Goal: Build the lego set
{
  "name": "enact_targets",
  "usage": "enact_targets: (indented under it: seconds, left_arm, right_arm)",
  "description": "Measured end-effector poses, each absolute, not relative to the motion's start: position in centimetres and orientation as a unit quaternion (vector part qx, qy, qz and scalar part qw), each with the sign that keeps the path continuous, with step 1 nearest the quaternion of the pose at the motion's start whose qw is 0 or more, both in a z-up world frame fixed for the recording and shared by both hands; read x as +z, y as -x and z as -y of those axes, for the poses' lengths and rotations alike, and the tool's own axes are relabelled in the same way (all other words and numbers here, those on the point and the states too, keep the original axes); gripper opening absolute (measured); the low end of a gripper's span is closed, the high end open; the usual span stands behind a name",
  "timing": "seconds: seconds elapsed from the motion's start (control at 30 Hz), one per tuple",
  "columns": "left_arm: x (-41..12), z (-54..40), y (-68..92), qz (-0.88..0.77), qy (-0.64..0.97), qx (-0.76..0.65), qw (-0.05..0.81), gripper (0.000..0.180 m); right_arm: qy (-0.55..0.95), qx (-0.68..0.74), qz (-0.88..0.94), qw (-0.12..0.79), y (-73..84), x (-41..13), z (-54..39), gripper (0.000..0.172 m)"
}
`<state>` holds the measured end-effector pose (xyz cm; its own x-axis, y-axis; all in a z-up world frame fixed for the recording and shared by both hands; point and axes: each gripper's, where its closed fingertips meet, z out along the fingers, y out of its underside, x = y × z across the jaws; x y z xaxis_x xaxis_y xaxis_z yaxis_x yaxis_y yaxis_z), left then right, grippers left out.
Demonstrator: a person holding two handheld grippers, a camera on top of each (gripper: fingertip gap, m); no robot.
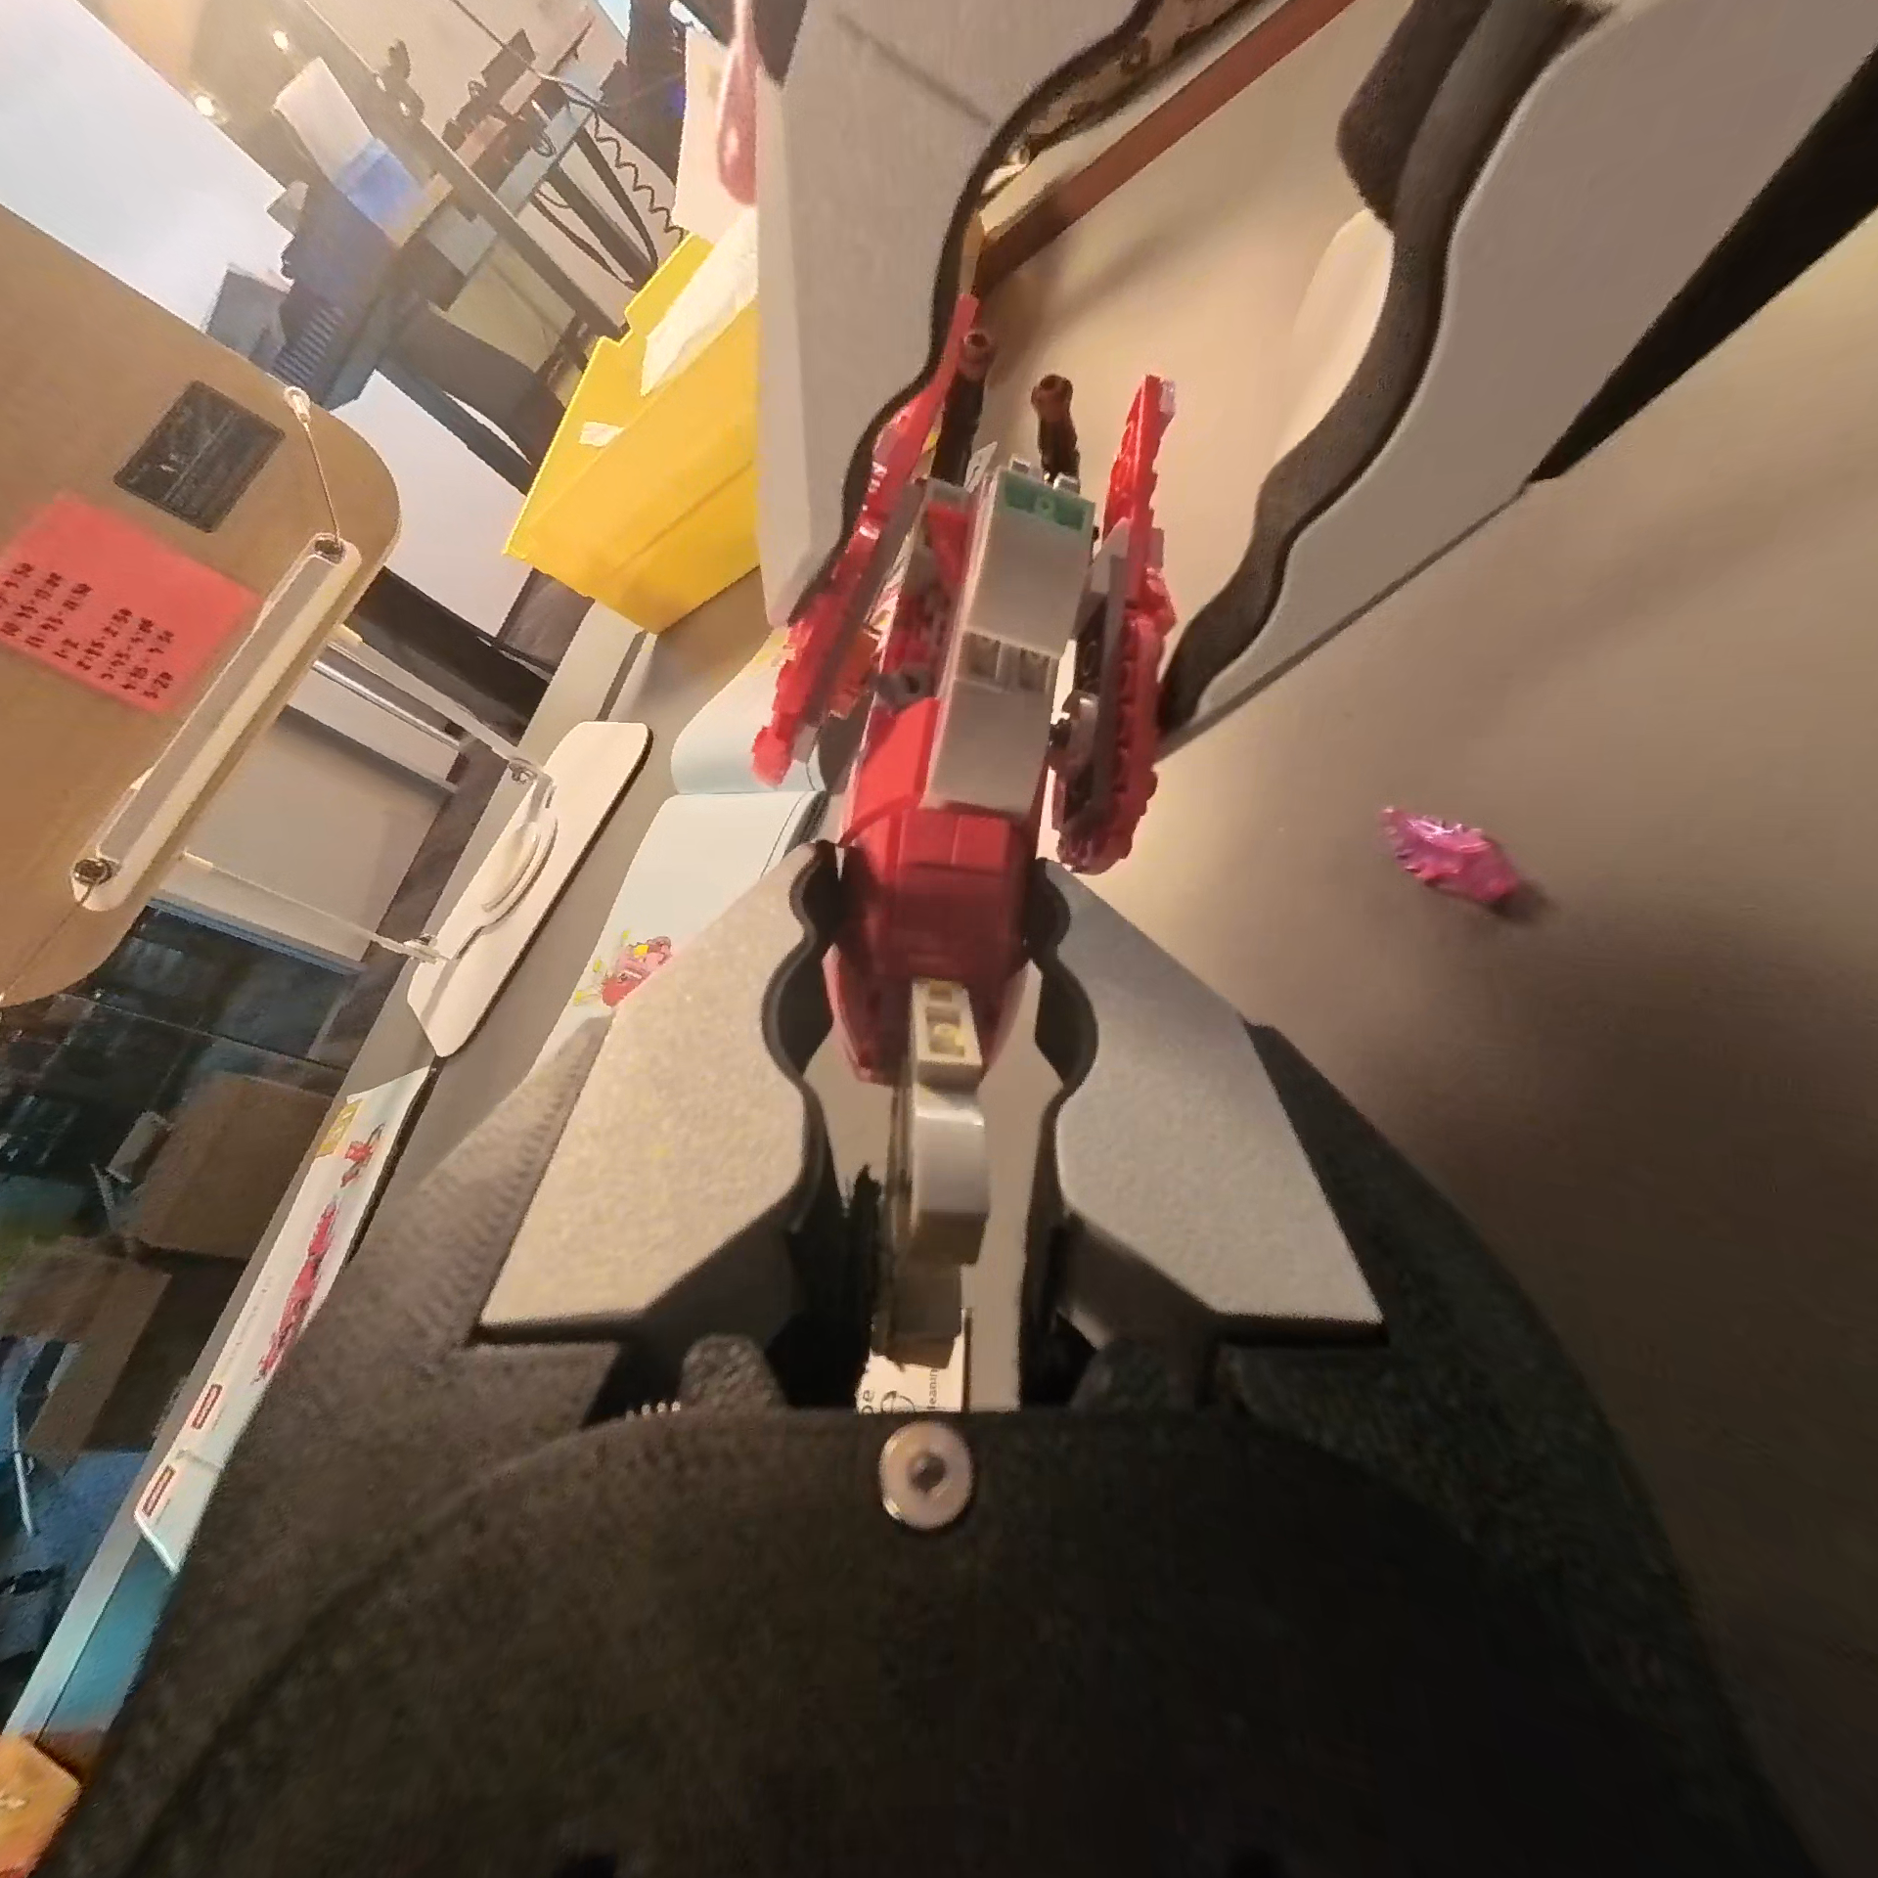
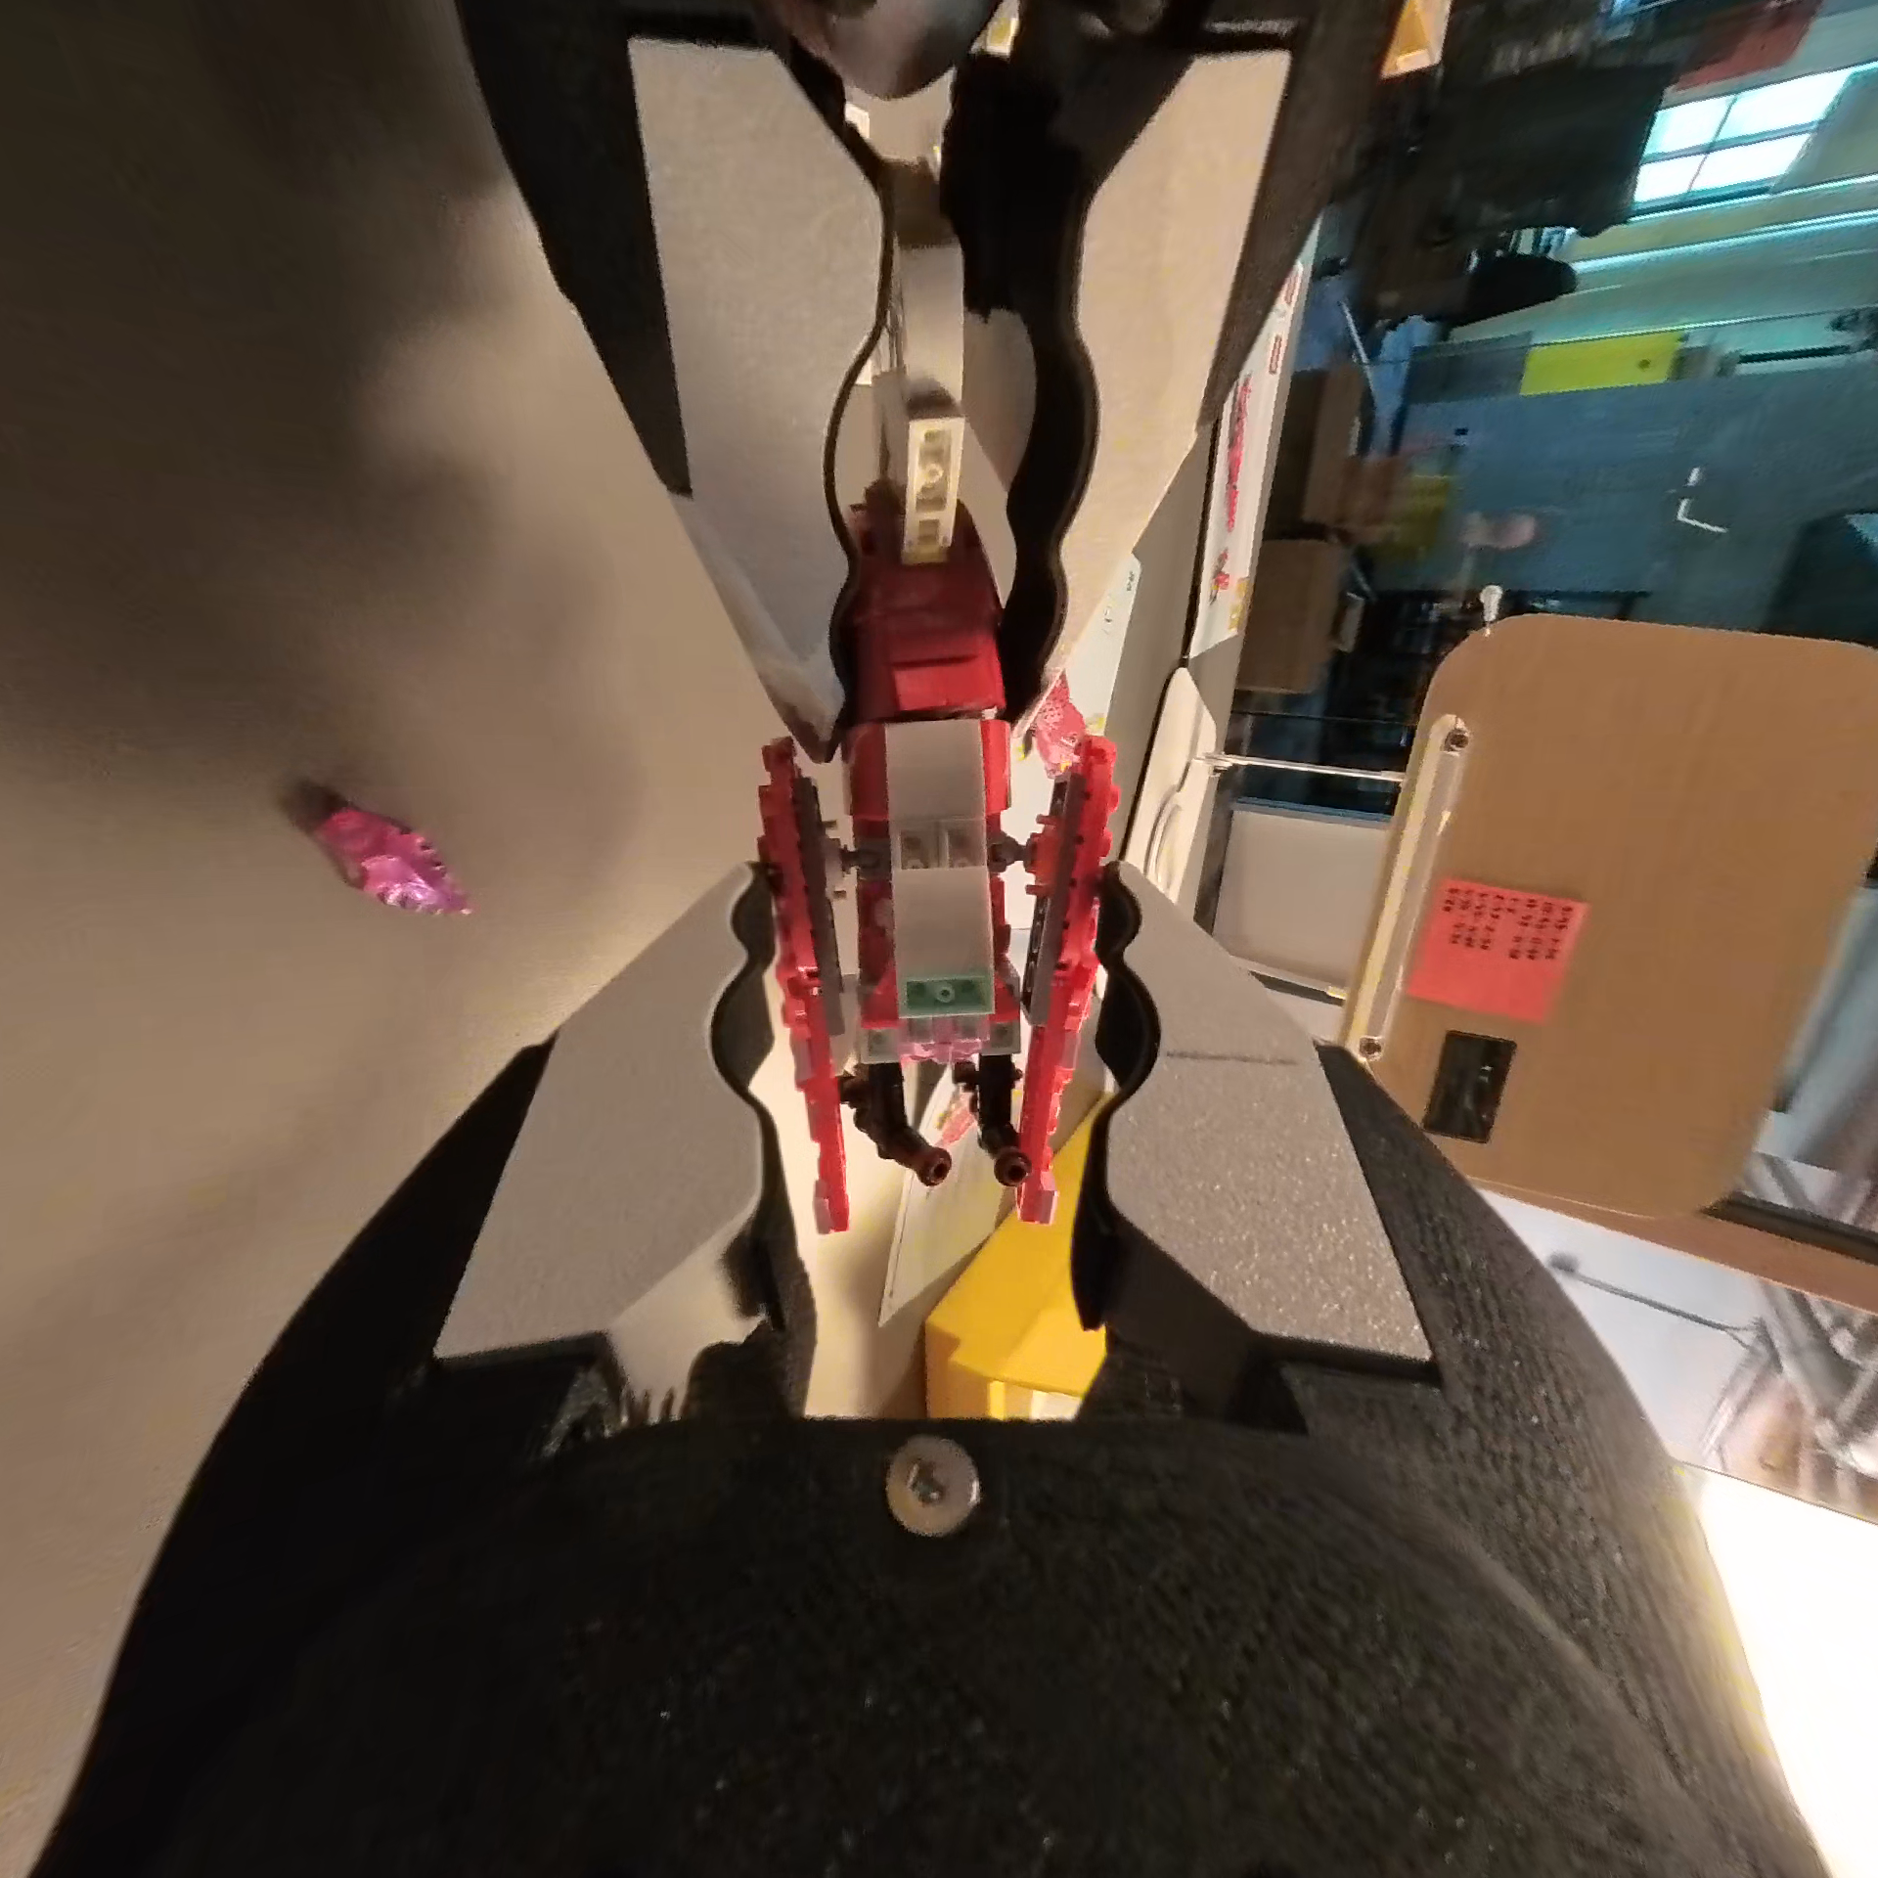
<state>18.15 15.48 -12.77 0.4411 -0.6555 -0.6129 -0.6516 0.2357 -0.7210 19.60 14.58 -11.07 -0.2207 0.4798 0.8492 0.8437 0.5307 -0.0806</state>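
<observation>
Left tongs (image 1: 930,894) pinch red brick model (image 1: 976,650); right tongs (image 2: 930,915) spread around its wings.

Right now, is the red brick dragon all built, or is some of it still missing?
Mostly built: the red brick model has body, both wings and grey back plates. The left gripper clamps its red tail end; the right gripper stands open around the wings, with small gaps. One pink piece still lies loose on the table.

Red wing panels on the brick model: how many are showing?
2: one red wing panel on the model's left, one on its right, flanking the grey body. None looks hidden.
</observation>
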Motion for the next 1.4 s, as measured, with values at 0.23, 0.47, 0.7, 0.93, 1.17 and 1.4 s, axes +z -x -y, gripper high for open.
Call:
enact_targets:
  seconds: [0.23, 0.47, 0.7, 0.93, 1.17, 1.4]
  left_arm:
    - [-12.7, -15.6, -17.9, -0.525, 0.621, -0.006, 0.582, 0.034]
    - [-13.0, -15.9, -17.4, -0.533, 0.618, 0.015, 0.578, 0.034]
    - [-12.9, -15.7, -17.7, -0.547, 0.598, 0.036, 0.584, 0.035]
    - [-13.0, -15.4, -17.9, -0.553, 0.591, 0.03, 0.586, 0.035]
    - [-12.7, -15.3, -17.9, -0.544, 0.594, 0.019, 0.592, 0.034]
    - [-12.4, -15.0, -18.1, -0.539, 0.594, -0.003, 0.597, 0.034]
  right_arm:
    - [0.424, -0.221, 0.758, 0.444, -19.4, -11.1, -14.9, 0.06]
    - [0.431, -0.191, 0.761, 0.445, -19.2, -11.2, -14.7, 0.047]
    - [0.46, -0.164, 0.757, 0.434, -19.4, -11.7, -14.9, 0.057]
    - [0.459, -0.177, 0.759, 0.426, -19.5, -12.3, -15.3, 0.068]
    - [0.449, -0.198, 0.752, 0.44, -19.4, -12.2, -15.6, 0.07]
    - [0.449, -0.203, 0.75, 0.441, -19.6, -12.1, -15.5, 0.069]
